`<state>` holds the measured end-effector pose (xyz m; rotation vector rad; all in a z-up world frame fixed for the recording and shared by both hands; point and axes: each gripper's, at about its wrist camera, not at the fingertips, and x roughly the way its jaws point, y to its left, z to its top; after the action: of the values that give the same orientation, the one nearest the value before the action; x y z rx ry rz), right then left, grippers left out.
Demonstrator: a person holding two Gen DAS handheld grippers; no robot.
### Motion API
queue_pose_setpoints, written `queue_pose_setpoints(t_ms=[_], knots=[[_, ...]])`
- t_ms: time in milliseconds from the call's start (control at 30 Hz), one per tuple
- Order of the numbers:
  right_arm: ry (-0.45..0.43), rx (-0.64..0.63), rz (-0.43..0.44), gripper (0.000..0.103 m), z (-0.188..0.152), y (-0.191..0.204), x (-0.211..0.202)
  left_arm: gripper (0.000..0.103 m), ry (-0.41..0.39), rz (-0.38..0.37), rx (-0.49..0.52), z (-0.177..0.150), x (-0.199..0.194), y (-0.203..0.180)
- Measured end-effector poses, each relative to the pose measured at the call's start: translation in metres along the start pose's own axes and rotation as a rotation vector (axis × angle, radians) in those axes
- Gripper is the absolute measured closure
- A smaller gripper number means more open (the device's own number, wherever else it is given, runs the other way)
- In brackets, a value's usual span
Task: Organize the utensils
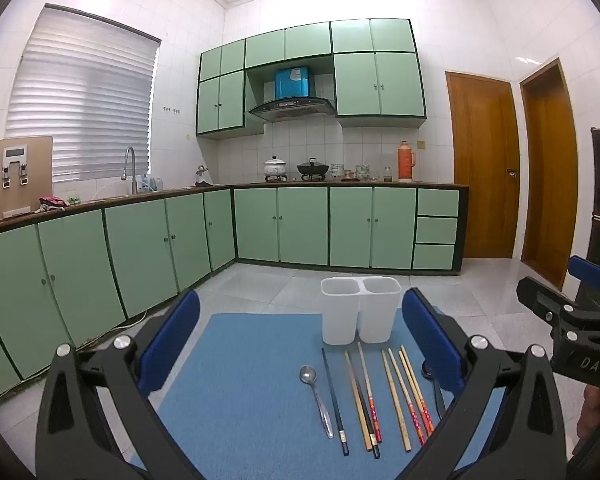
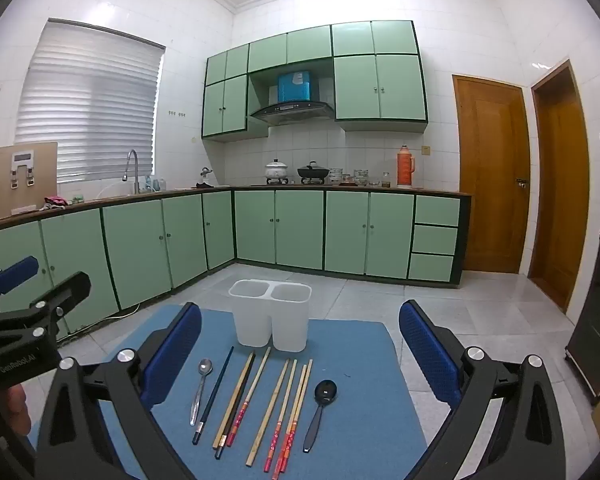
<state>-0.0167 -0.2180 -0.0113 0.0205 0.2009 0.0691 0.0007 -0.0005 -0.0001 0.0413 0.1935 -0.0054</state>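
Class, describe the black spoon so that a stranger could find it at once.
Start at the blue mat, where utensils lie in a row before the white holder. The black spoon is the rightmost piece, beside the chopsticks. The only other spoon, the silver spoon, lies at the left end.

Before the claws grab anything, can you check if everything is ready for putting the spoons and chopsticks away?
1. Left claw open, nothing in it: ok.
2. Right claw open, nothing in it: ok.
3. White holder upright, both cups look empty: ok.
4. Silver spoon and black spoon lie flat on the blue mat: ok.
5. Chopsticks sorted into the holder: not ok, all on the mat.
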Motion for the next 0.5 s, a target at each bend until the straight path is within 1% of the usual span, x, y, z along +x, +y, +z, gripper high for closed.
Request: queue_pose_setpoints(t_ms=[200, 233, 500], knots=[[-0.001, 0.008, 0.002, 0.006, 0.0000, -0.0014, -0.0003, 0.005, 0.005, 0.005, 0.001, 0.0031, 0.0020, -0.0049], [0.000, 0.004, 0.001, 0.006, 0.0001, -0.0004, -0.0001, 0.005, -0.005, 0.004, -0.005, 0.0021, -0.0007, 0.0039], [-0.001, 0.003, 0.000, 0.006, 0.0002, -0.0003, -0.0006, 0.005, -0.008, 0.005, -0.014, -0.0007, -0.0010, 0.0040]])
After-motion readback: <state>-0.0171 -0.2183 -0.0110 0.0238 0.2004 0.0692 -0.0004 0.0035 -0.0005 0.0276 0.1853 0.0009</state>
